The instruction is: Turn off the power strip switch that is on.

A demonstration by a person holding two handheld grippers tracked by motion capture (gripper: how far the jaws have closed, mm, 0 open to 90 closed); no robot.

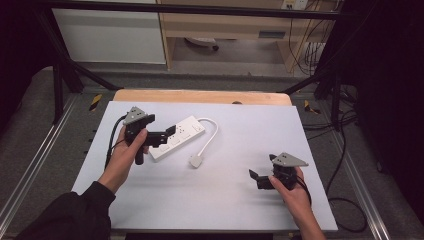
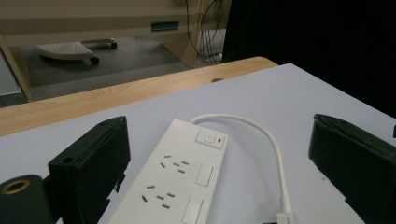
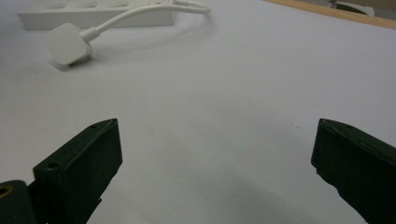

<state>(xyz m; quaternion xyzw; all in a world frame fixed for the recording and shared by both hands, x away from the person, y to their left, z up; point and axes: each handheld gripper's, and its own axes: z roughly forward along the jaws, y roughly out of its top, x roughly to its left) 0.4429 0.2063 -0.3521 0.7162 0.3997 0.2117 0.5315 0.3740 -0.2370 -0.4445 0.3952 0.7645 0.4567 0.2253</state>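
A white power strip (image 1: pixel 178 137) lies at an angle on the white mat (image 1: pixel 250 130), left of centre. Its short cable (image 1: pixel 212 135) loops round to a white plug (image 1: pixel 195 161) lying on the mat. My left gripper (image 1: pixel 167 136) is open and sits low over the near end of the strip. In the left gripper view the power strip (image 2: pixel 175 179) lies between the spread jaws of that gripper (image 2: pixel 219 177), and a switch with a red light (image 2: pixel 211 138) shows at its far end. My right gripper (image 1: pixel 263 166) hovers open at the front right, nothing in it. The right gripper view looks across bare mat to the plug (image 3: pixel 67 44).
A strip of wooden tabletop (image 1: pixel 200 96) shows beyond the mat's far edge. Metal frame rails (image 1: pixel 45 145) run along both sides of the table. Cables (image 1: pixel 345 200) trail on the floor at the right. A wheeled base (image 2: pixel 65 50) stands on the floor behind.
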